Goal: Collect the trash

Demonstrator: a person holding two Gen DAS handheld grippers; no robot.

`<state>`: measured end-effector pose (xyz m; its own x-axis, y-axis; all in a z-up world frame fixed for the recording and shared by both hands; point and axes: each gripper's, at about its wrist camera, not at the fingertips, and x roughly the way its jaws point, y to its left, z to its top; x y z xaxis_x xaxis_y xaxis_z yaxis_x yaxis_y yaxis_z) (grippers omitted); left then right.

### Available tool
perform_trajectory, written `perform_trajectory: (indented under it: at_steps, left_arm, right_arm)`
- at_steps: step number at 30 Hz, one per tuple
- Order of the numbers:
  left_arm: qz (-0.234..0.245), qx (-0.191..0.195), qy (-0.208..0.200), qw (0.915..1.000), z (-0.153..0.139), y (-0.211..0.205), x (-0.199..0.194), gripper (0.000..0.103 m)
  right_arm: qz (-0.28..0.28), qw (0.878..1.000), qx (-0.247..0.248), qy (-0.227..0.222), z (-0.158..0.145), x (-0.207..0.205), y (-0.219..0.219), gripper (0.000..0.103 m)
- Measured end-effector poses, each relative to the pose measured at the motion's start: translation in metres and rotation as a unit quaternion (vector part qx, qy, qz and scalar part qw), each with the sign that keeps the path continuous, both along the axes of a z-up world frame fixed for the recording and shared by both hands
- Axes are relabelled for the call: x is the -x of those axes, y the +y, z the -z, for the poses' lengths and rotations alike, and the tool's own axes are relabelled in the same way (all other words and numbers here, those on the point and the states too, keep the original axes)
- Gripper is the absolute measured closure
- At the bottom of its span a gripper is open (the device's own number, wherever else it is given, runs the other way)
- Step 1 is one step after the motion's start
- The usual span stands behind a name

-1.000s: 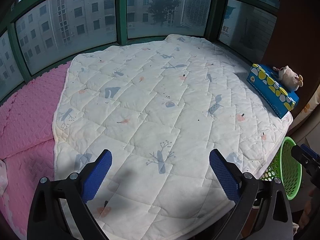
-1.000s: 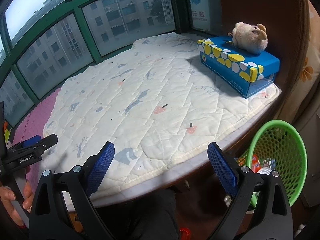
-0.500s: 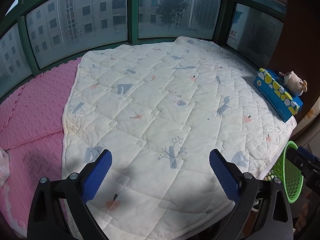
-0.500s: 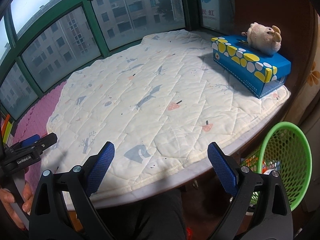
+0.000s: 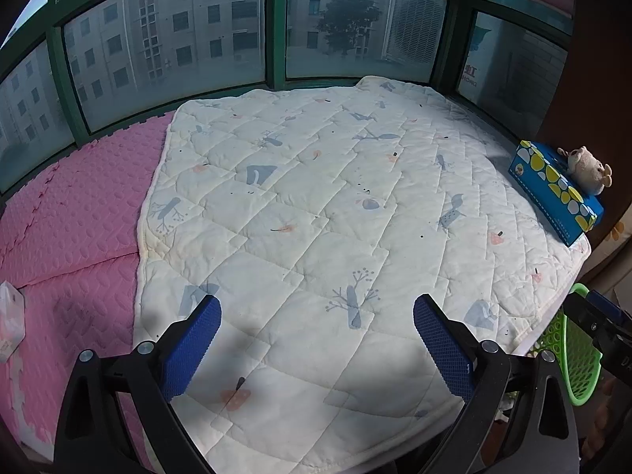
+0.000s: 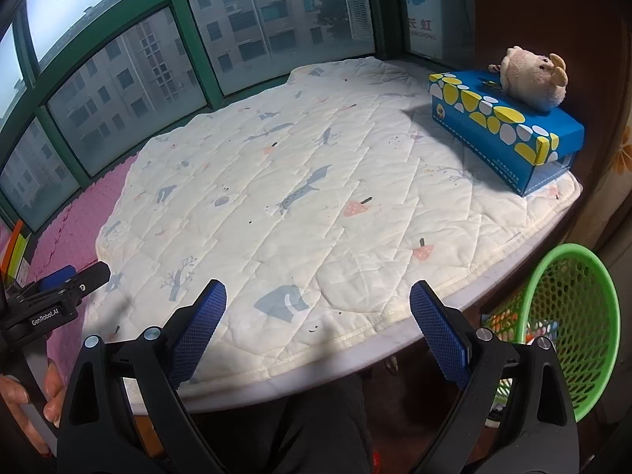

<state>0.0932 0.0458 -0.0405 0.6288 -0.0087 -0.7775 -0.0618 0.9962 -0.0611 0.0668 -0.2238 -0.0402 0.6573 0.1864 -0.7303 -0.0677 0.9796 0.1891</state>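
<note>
My left gripper hangs open over the near edge of the white quilted blanket, nothing between its blue pads. My right gripper is open too, above the blanket's front edge. A green mesh basket stands on the floor at the right, below the ledge, with some colourful scraps inside; it also shows as the green basket in the left wrist view. A white crumpled packet lies on the pink mat at the far left. No trash shows on the blanket.
A blue spotted tissue box with a plush toy on top sits at the blanket's right end. Green-framed windows run along the back. A hand holds the left gripper's handle. Dark trouser legs are below the ledge.
Both views have shifted, so more of the pink mat and the white packet come into sight. The grippers stay open.
</note>
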Motion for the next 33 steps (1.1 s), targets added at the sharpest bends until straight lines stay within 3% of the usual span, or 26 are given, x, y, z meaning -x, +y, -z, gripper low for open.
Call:
perform_trajectory:
  at_steps: [33]
  left_arm:
    - [0.02, 0.002, -0.004, 0.9998, -0.006, -0.024, 0.0, 0.008]
  right_arm:
    - [0.032, 0.999, -0.001, -0.002, 0.0, 0.012, -0.013, 0.01]
